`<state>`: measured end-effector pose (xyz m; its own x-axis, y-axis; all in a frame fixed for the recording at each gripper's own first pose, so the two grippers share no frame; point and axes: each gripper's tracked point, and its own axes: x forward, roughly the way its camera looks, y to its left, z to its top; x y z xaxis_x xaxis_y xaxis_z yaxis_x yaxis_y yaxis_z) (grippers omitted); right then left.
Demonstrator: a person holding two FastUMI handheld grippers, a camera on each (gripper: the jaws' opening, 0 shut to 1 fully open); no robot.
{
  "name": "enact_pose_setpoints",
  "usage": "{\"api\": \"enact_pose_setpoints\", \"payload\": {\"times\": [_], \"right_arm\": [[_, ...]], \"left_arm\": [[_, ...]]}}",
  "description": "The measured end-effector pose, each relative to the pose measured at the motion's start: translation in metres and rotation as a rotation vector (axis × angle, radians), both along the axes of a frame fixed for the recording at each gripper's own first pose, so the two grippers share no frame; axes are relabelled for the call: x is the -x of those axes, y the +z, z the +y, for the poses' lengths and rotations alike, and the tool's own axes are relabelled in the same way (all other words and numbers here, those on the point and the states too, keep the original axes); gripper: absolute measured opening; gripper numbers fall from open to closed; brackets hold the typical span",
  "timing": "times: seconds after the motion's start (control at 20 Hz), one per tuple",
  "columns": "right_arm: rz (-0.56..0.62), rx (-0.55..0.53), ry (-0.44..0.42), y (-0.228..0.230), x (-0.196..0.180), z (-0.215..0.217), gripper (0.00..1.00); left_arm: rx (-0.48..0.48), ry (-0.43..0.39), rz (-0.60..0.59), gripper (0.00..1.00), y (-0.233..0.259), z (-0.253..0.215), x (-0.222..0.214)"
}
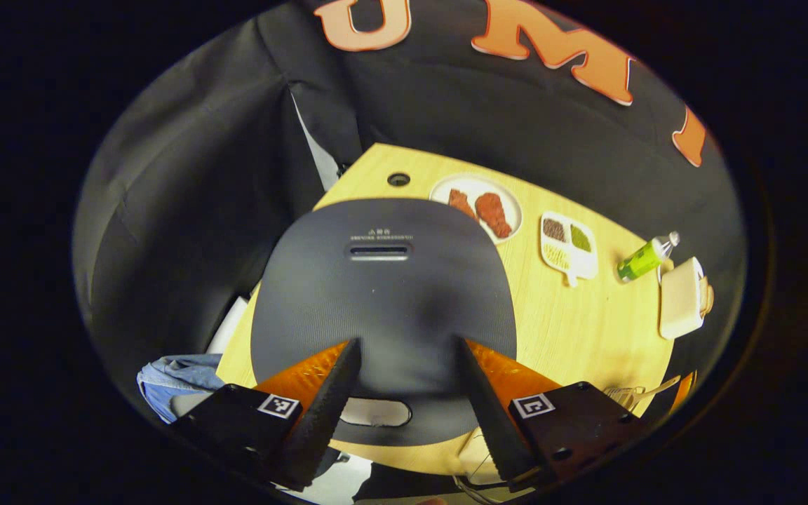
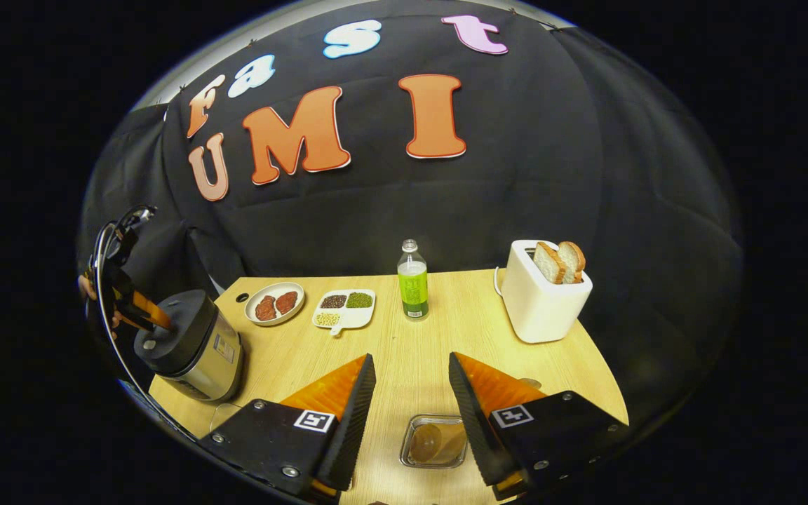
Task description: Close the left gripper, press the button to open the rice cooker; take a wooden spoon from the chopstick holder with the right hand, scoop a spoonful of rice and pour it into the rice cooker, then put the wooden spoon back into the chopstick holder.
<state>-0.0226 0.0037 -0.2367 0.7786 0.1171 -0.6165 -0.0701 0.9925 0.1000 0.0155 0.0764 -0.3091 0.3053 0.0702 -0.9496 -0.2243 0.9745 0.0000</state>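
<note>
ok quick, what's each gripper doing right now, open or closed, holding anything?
Left gripper: open, empty, above the rice cooker lid.
Right gripper: open, empty, above the table.

The left gripper (image 1: 407, 358) hangs directly above the rice cooker (image 1: 383, 294), pointing down at its closed lid, its jaws spread wide with nothing between them. In the right gripper view it appears just above that cooker's lid. The right gripper (image 2: 411, 379) hovers well to the right of the rice cooker, above the table, jaws likewise parted and empty.
</note>
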Motion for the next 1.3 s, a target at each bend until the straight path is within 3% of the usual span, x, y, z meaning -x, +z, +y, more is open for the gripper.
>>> {"api": "enact_pose_setpoints", "payload": {"times": [0.2,0.35,0.45,0.55,0.65,1.05,1.3], "right_arm": [[0.006,0.016,0.028,-0.002,0.000,0.007,0.67],[-0.011,0.009,0.031,0.004,-0.002,0.016,0.67],[-0.045,0.000,0.037,0.017,-0.005,0.020,0.67],[-0.080,0.018,0.048,0.028,-0.009,0.021,0.67],[-0.122,0.039,0.048,0.045,-0.014,0.017,0.66],[-0.334,0.082,0.057,0.124,-0.029,0.021,0.70],[-0.434,0.067,0.057,0.164,-0.031,0.026,0.71]], "left_arm": [[0.031,0.019,0.115,0.96,-0.001,-0.005,0.000],[0.024,0.023,0.086,0.94,-0.003,-0.006,-0.005],[-0.008,0.003,-0.011,0.96,0.000,-0.006,-0.008],[-0.013,0.052,-0.134,0.95,0.003,-0.008,-0.011],[0.112,0.082,-0.267,0.94,0.026,-0.036,-0.019],[-0.022,-0.170,-0.858,0.91,0.199,-0.063,-0.034],[-0.048,-0.243,-1.064,0.91,0.250,-0.086,-0.034]]}}
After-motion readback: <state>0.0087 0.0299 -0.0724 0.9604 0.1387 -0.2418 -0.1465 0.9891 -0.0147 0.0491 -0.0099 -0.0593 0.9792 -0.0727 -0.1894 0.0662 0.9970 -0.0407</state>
